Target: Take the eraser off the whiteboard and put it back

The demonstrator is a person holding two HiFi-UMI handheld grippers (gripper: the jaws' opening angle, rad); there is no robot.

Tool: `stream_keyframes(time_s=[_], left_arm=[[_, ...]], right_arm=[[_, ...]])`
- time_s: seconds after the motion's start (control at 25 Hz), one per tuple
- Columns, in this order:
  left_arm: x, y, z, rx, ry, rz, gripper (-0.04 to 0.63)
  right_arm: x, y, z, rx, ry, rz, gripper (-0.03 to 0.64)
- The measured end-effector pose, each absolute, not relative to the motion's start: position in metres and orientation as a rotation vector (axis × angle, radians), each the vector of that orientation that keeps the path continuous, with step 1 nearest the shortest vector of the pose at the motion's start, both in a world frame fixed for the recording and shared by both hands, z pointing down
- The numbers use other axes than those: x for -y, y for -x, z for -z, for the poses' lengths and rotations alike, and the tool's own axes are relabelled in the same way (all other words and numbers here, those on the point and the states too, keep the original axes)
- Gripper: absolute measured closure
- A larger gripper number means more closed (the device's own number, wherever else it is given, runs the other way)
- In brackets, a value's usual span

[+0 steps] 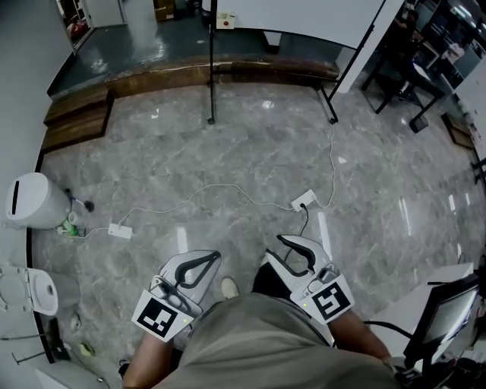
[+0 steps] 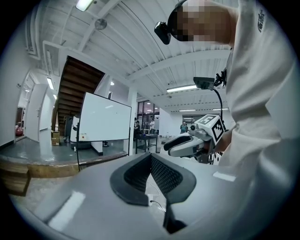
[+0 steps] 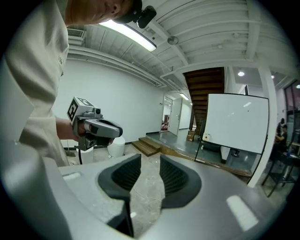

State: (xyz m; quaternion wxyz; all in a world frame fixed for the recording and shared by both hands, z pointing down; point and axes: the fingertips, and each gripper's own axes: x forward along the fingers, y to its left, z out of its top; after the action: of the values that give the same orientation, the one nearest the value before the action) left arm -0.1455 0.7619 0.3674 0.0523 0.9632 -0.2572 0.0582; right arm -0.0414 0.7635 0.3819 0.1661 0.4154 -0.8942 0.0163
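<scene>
The whiteboard (image 1: 304, 15) stands on its frame across the marble floor, far ahead of me. A small white eraser (image 1: 225, 20) with a red spot sticks to its lower left corner; it also shows as the eraser (image 2: 82, 137) and the eraser (image 3: 205, 137). My left gripper (image 1: 215, 257) is held low near my waist, its tips meeting with nothing between them. Beside it my right gripper (image 1: 282, 240) stands open, a gap showing between its ribbed pads (image 3: 174, 176), and it is empty. Both point toward the board, well short of it.
A wooden step (image 1: 190, 76) edges a raised floor in front of the board. A power strip (image 1: 304, 200) and its cable lie on the floor ahead, another strip (image 1: 120, 230) at left. A white bin (image 1: 34, 201) is at left, a desk with monitor (image 1: 444, 319) at right.
</scene>
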Motion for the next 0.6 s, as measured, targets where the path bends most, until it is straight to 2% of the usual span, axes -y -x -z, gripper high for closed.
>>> stream_keyframes(time_s=[0.2, 0.6], left_arm=[[-0.742, 0.137, -0.373, 0.789, -2.914, -0.190, 0.591], [-0.607, 0.087, -0.376, 0.834, -2.874, -0.296, 0.591]], right_arm=[[-0.746, 0.028, -0.391, 2.521, -1.191, -0.080, 0.568], [-0.597, -0.015, -0.403, 2.590, -1.116, -0.101, 0.614]])
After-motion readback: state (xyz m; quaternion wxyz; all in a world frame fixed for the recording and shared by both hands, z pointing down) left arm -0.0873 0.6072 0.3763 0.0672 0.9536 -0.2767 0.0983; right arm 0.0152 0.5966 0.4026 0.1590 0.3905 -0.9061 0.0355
